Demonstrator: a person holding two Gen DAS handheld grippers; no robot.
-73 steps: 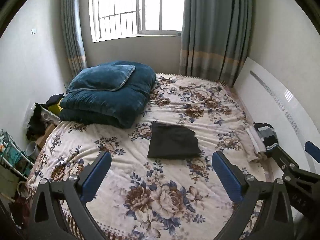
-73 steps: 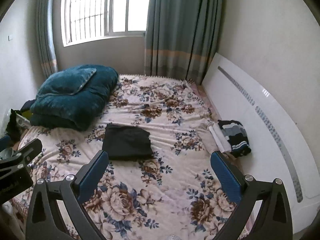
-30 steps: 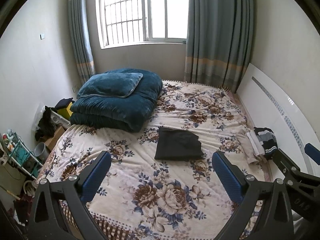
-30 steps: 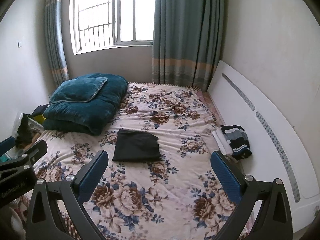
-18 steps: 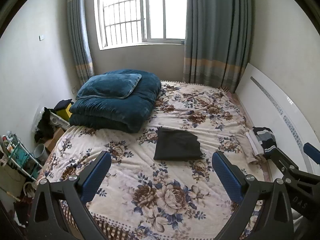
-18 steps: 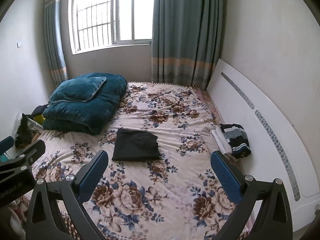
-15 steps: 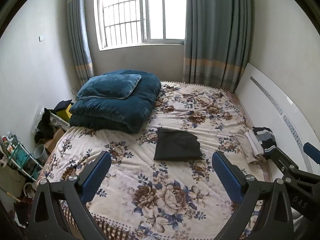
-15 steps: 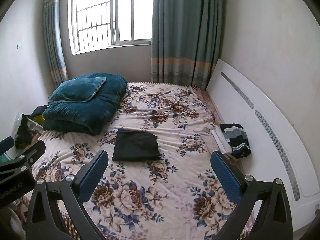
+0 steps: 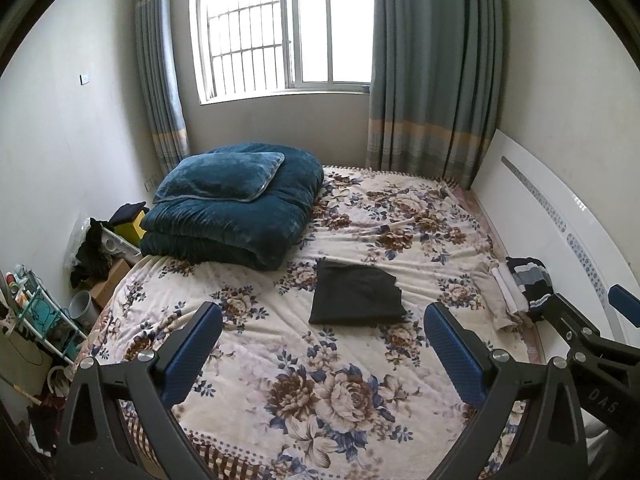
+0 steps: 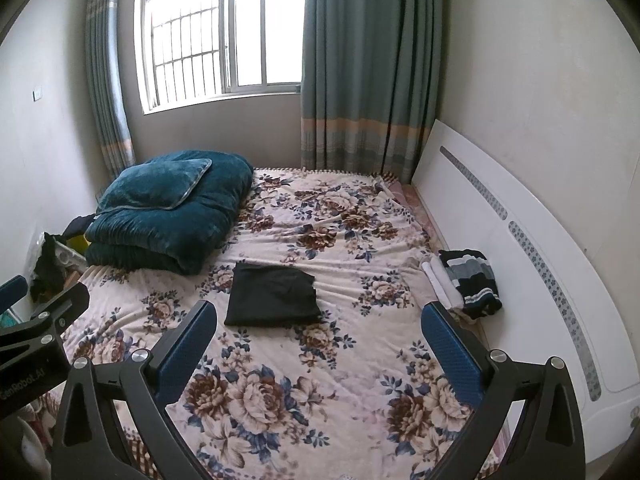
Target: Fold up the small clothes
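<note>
A dark folded garment (image 9: pixel 356 294) lies flat in the middle of the floral bed (image 9: pixel 400 208); it also shows in the right wrist view (image 10: pixel 272 296). A small stack of folded clothes, white under black-and-grey stripes (image 9: pixel 524 284), sits at the bed's right edge by the white headboard, also seen in the right wrist view (image 10: pixel 468 280). My left gripper (image 9: pixel 320 344) is open and empty, held well back above the near end of the bed. My right gripper (image 10: pixel 316 340) is open and empty, beside the left one.
A folded teal quilt with a pillow (image 9: pixel 232 204) lies at the far left of the bed. The white headboard (image 10: pixel 520 248) runs along the right. Clutter and a rack (image 9: pixel 36 312) stand on the floor at the left. Window and curtains are behind.
Both grippers have drawn back and up from the bed, so the folded garment looks smaller and farther. Both stay open and empty. Nothing on the bed has moved.
</note>
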